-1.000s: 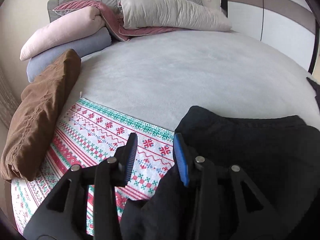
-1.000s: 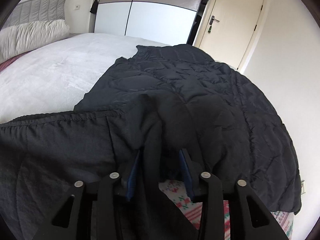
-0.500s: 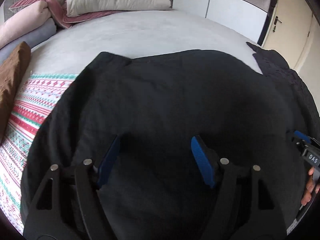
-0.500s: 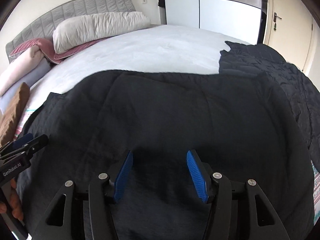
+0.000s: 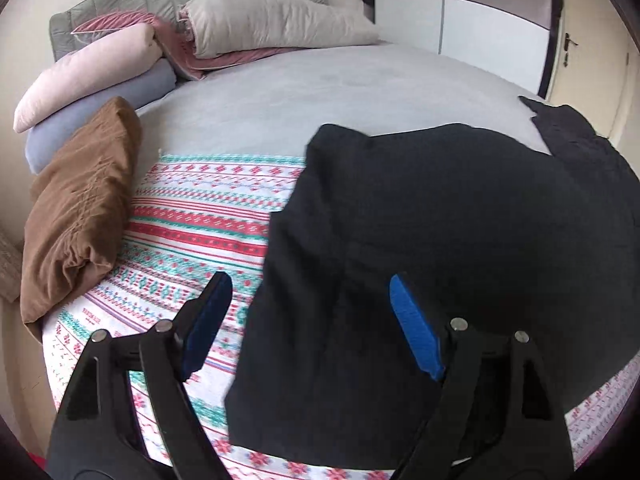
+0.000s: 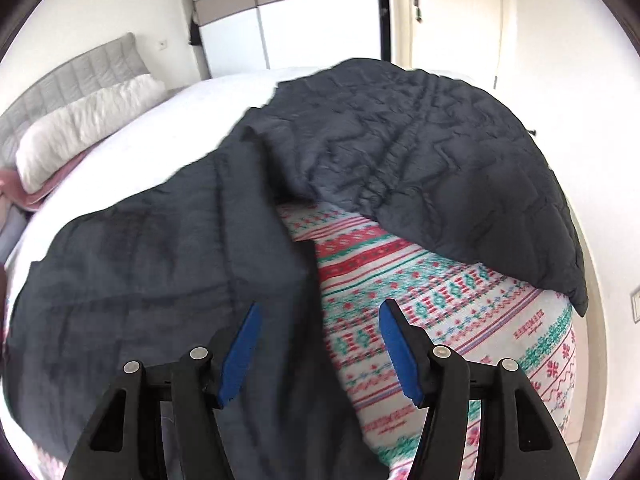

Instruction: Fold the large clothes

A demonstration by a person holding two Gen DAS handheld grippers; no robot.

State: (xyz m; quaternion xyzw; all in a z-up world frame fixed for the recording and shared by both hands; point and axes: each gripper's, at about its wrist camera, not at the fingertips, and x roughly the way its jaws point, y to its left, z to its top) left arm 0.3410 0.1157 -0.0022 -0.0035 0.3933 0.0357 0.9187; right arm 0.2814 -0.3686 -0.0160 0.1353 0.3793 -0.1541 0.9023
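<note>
Big change first: half a second back, both views were filled with the black garment (image 5: 460, 240); now swung apart, left view off toward the pillows, right view toward the door. A second back the right tongs were pinching a fold of that dark fabric, not anymore. Reads like a fold just got laid down and let go, so probably one stage done and resetting for the next.

Where stuff sits: garment lying flat-ish on the patterned blanket (image 5: 200, 232) near the foot of the bed (image 5: 320, 88), far part reaching onto the plain grey cover. In the right view its near edge (image 6: 168, 272) runs down past the tongs, with the quilted dark jacket (image 6: 420, 160) heaped beyond it, draped over the bed corner. Looks like a separate piece, can't swear to it though. Brown folded bundle (image 5: 80, 208) off on the left side, pillows (image 5: 276, 24) stacked at the headboard.

Pose: left gripper (image 5: 308, 320) hovering over the garment's left edge, spread wide, gripping nothing. Right gripper (image 6: 318, 344) same deal, gaping over the garment's right edge and bare blanket. Slight motion blur in both.
</note>
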